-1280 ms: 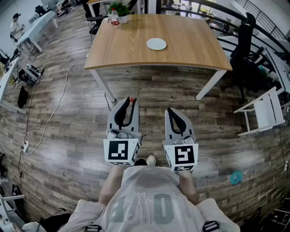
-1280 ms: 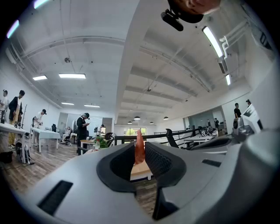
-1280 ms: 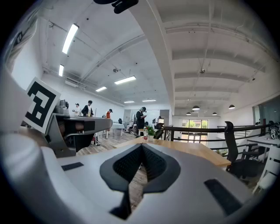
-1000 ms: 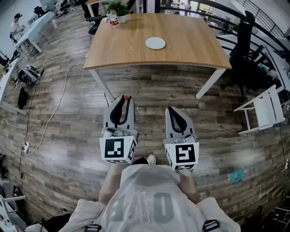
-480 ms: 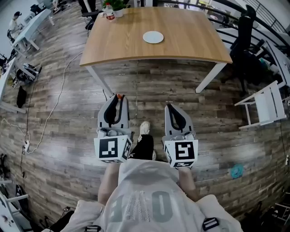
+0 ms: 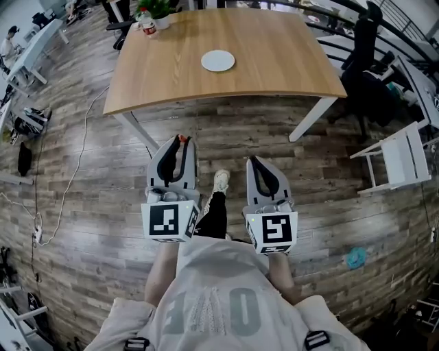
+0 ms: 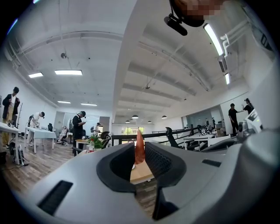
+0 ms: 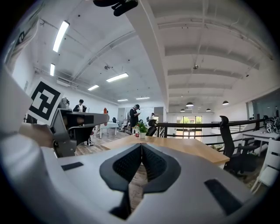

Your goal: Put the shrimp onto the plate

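Note:
A white plate (image 6: 218,60) lies on the wooden table (image 6: 274,68) ahead of me. My left gripper (image 6: 180,141) is shut on an orange-red shrimp (image 7: 139,148), whose tip (image 6: 182,138) sticks out past the jaw ends. It hovers over the floor, short of the table's near edge. My right gripper (image 6: 252,162) is shut with nothing between its jaws, level with the left one. In the right gripper view the jaws (image 8: 141,146) meet, with the table (image 8: 183,146) beyond them.
A potted plant (image 6: 154,8) and a small bottle (image 6: 145,26) stand at the table's far left corner. A white folding chair (image 6: 398,161) and black office chairs (image 6: 363,48) stand to the right. A cable (image 6: 75,158) runs over the plank floor on the left. People stand at desks (image 7: 39,131) far off.
I have walked toward the table: it sits larger and nearer in the head view. A leg and shoe now show between the two grippers. Both grippers remain shut.

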The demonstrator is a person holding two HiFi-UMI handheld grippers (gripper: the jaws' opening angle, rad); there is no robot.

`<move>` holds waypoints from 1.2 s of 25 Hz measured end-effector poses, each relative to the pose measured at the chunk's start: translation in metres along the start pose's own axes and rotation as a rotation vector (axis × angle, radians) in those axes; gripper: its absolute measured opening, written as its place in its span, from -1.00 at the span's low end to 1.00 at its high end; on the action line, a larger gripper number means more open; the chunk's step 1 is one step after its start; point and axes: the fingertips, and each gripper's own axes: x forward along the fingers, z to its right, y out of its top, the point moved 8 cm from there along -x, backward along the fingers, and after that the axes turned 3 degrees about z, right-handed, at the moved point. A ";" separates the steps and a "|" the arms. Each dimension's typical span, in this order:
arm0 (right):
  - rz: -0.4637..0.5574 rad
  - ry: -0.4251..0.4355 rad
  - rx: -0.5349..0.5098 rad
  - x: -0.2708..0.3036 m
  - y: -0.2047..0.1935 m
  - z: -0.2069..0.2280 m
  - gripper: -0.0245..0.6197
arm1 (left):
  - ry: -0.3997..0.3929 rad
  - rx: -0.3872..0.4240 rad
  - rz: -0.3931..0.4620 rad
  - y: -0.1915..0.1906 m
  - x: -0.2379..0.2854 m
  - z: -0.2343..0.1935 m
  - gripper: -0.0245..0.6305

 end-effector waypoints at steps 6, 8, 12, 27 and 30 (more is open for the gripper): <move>0.004 -0.045 0.023 0.063 0.009 0.048 -0.86 | -0.029 0.007 -0.003 -0.004 0.084 -0.016 -0.70; 0.007 -0.055 0.021 0.090 0.012 0.063 -0.86 | -0.036 0.007 -0.005 -0.008 0.115 -0.024 -0.70; 0.024 -0.063 -0.023 0.146 0.030 0.093 -0.86 | -0.034 -0.003 0.027 -0.006 0.178 -0.045 -0.70; 0.042 0.025 -0.092 0.347 0.063 0.168 -0.86 | 0.051 -0.023 0.078 -0.017 0.362 -0.131 -0.70; 0.021 0.028 -0.087 0.360 0.066 0.171 -0.86 | 0.058 -0.053 0.061 -0.024 0.384 -0.141 -0.70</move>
